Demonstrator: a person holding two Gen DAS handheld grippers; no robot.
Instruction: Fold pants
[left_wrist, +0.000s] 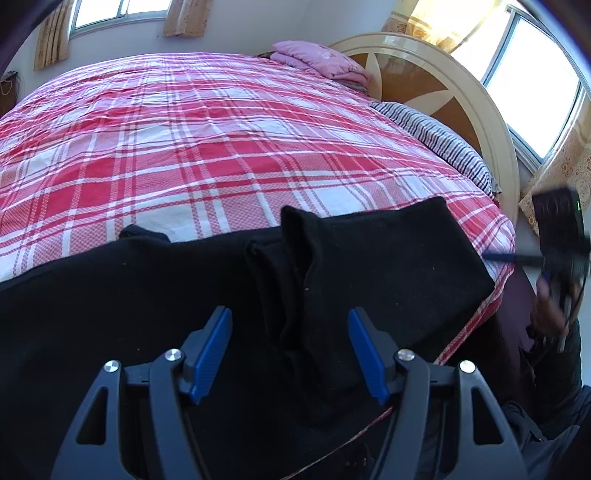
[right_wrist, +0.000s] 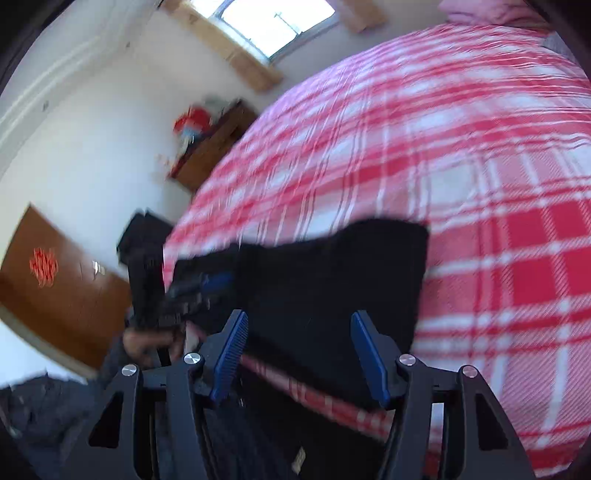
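Observation:
Black pants (left_wrist: 369, 266) lie folded along the near edge of a bed with a red and white plaid sheet (left_wrist: 192, 140). One folded part lies over the rest, with a thick crease running toward me. My left gripper (left_wrist: 290, 336) hovers open over that crease, and its blue pads (left_wrist: 212, 350) do not press on the cloth. At the right edge of the left wrist view my right gripper (left_wrist: 561, 236) shows blurred in a hand. The right wrist view is blurred: the right gripper (right_wrist: 299, 339) stands open above the pants (right_wrist: 332, 280), with the left gripper (right_wrist: 181, 291) to its left.
A folded pink quilt (left_wrist: 317, 59) and a striped pillow (left_wrist: 436, 136) lie by the round headboard (left_wrist: 461, 103). Windows (left_wrist: 532, 85) stand behind. Beside the bed are a brown door (right_wrist: 62, 288) and a wooden cabinet (right_wrist: 214, 144). Dark clothing (right_wrist: 44, 417) shows at the lower left.

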